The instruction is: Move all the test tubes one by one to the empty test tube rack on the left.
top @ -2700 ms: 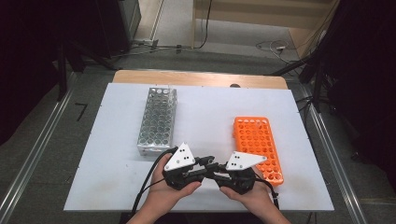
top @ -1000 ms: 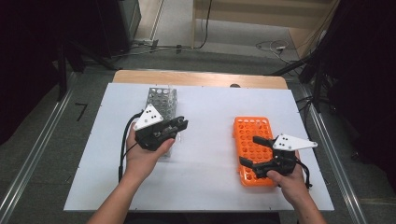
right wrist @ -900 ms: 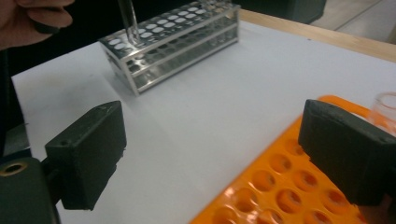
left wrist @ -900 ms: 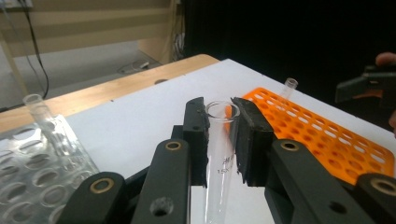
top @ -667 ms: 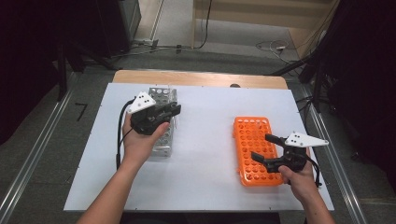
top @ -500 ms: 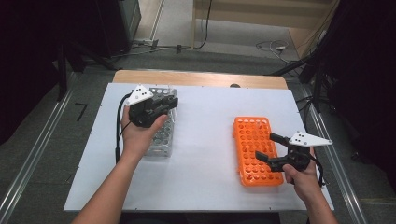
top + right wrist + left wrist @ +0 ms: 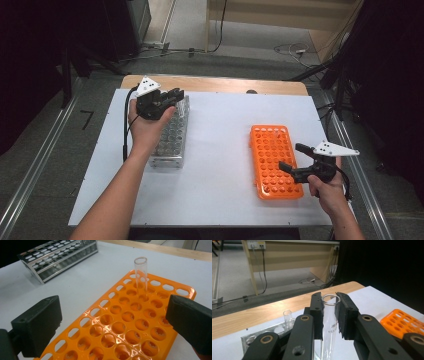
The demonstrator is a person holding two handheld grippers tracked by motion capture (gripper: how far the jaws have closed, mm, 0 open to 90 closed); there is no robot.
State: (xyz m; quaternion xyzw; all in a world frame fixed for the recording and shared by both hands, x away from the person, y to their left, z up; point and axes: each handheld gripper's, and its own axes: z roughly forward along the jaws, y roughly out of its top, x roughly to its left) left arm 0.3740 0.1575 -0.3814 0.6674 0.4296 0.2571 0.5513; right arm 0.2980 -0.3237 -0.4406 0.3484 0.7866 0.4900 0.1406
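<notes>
My left gripper (image 7: 175,95) hovers over the far end of the metal tube rack (image 7: 172,137). In the left gripper view its jaws (image 7: 331,299) are shut on a clear glass test tube (image 7: 329,322), held upright just below its rim, with the lower end hidden. A second tube (image 7: 287,316) stands in that rack behind. My right gripper (image 7: 293,158) is at the near right side of the orange rack (image 7: 272,160). Its jaws (image 7: 113,323) have just been opening and stand wide with nothing between them. One clear tube (image 7: 140,275) stands upright in the orange rack beyond them.
Both racks sit on a white sheet (image 7: 220,150) over a wooden table (image 7: 220,84). About a hand's width of bare sheet separates the racks. Cables lie on the floor behind the table, and metal rails run along both sides.
The left hand has carried its gripper along the metal rack toward the far end. The right hand has drawn back to the right from the orange rack, its jaws spreading wider.
</notes>
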